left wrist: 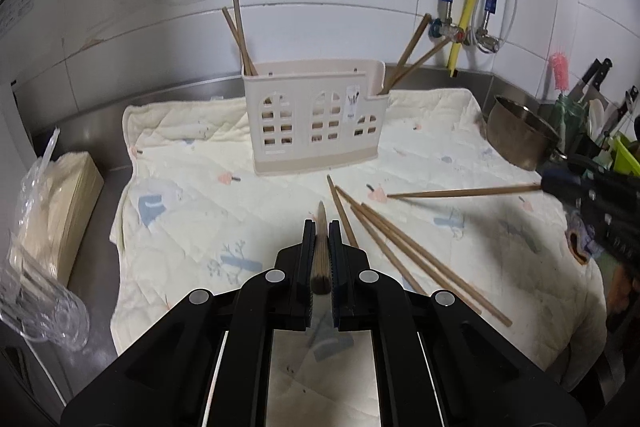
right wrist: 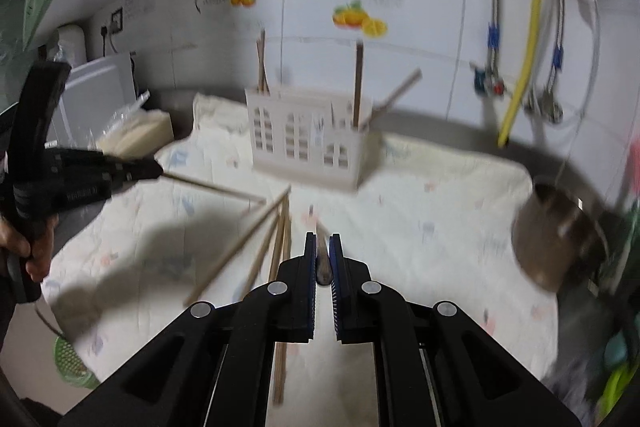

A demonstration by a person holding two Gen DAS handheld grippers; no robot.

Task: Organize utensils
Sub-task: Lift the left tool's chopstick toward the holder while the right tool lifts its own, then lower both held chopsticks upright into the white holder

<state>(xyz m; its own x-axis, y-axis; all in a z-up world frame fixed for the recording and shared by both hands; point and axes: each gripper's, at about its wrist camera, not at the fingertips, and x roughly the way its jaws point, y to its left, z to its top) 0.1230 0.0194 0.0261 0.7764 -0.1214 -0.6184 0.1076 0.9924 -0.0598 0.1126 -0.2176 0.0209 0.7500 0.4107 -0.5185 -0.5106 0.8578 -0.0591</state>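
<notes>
Left tongs (left wrist: pixel 322 227) clamped on one chopstick (left wrist: pixel 321 251), right tongs (right wrist: pixel 323 239) clamped on another chopstick (right wrist: pixel 323 267), loose chopsticks (left wrist: pixel 400 251) on quilted cloth (left wrist: pixel 192 195), slotted holder (left wrist: pixel 316 123) behind

Beige holder (left wrist: pixel 316 119), brown chopsticks (left wrist: pixel 416 259), pastel-print cream cloth (left wrist: pixel 192 195)

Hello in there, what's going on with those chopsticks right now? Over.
Left gripper shut on one chopstick. Right gripper shut on another chopstick. Holder has four already; loose chopsticks on cloth. Path clear.
</notes>
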